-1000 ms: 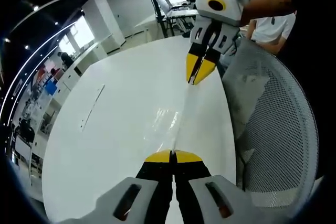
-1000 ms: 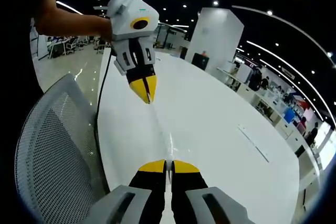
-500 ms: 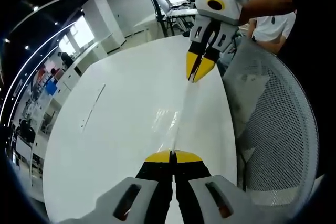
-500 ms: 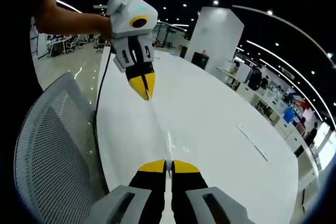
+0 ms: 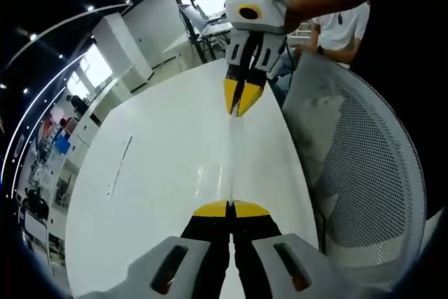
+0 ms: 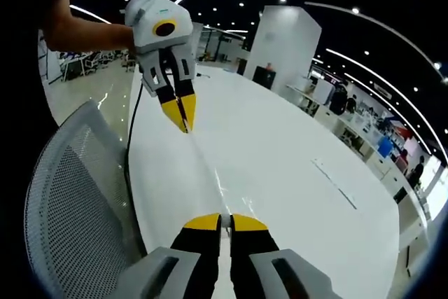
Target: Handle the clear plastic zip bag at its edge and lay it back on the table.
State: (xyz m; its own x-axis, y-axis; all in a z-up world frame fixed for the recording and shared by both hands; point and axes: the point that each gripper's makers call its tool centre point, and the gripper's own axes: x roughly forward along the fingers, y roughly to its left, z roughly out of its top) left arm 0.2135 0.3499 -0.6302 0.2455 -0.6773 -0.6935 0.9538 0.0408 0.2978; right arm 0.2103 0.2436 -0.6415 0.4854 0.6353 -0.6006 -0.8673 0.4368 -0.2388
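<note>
The left gripper (image 5: 229,208) has its yellow-tipped jaws pressed together on one edge of the clear plastic zip bag (image 5: 227,166). The bag stretches away from those jaws as a thin, glinting strip above the white table (image 5: 154,173). At the bag's far edge the right gripper (image 5: 239,106) pinches it too, its jaws closed to a narrow point, with a person's hand (image 5: 308,1) around its white body.

In the right gripper view the same holds: the right gripper (image 6: 225,222) clamps the near edge of the bag (image 6: 210,173), and the left gripper (image 6: 180,120) grips the opposite one. A mesh office chair (image 5: 364,173) stands just beside the table, on the person's side of it.
</note>
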